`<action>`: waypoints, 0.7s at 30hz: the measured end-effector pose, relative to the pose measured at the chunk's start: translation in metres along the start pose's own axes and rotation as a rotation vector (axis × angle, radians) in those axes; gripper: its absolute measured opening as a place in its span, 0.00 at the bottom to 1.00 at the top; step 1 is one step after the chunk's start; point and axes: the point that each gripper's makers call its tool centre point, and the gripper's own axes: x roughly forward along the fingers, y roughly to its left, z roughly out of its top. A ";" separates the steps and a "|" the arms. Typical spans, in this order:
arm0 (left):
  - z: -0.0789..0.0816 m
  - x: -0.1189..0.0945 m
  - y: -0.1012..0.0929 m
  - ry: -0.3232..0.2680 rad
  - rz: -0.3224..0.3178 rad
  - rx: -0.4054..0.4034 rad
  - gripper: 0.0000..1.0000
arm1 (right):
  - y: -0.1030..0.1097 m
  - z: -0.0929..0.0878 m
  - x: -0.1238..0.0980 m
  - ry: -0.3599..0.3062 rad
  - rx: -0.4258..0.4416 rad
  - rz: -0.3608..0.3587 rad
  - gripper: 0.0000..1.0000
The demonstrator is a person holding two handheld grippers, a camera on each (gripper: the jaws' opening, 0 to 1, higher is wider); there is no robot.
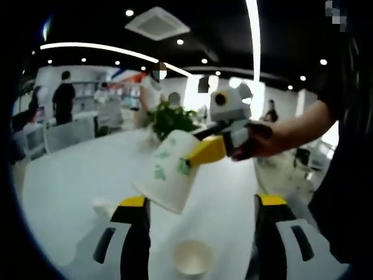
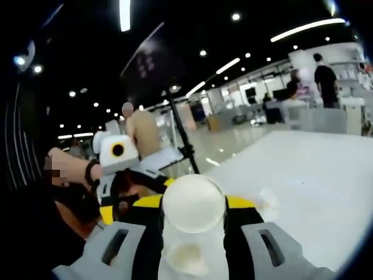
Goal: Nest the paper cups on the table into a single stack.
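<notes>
While 1 paper cup [image 1: 168, 175] hangs tilted in mid-air, pinched at its rim by the jaws of the right gripper [image 1: 192, 160], a second cup [image 1: 192, 256] stands upright, mouth open, on the white table [image 1: 70, 181] below, between the left gripper's [image 1: 198, 233] wide-set, empty jaws. Seen from the right gripper view, the held cup [image 2: 193, 204] shows its round base, and the waiting cup [image 2: 185, 256] lies just beneath it. Trouble could come from the tilt: lowered at this angle, the base may catch the standing cup's rim and tip it, since nothing steadies it. A squeeze too hard could crumple the thin paper rim.
</notes>
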 end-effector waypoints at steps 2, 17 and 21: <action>0.001 -0.002 -0.001 -0.001 -0.004 -0.010 0.67 | -0.001 -0.001 -0.001 0.000 -0.006 0.003 0.36; 0.010 -0.006 -0.010 -0.056 -0.048 -0.067 0.47 | 0.009 -0.018 -0.016 0.010 -0.002 0.054 0.37; 0.010 -0.007 -0.014 -0.058 -0.065 -0.083 0.42 | 0.013 -0.024 -0.018 0.013 0.011 0.069 0.37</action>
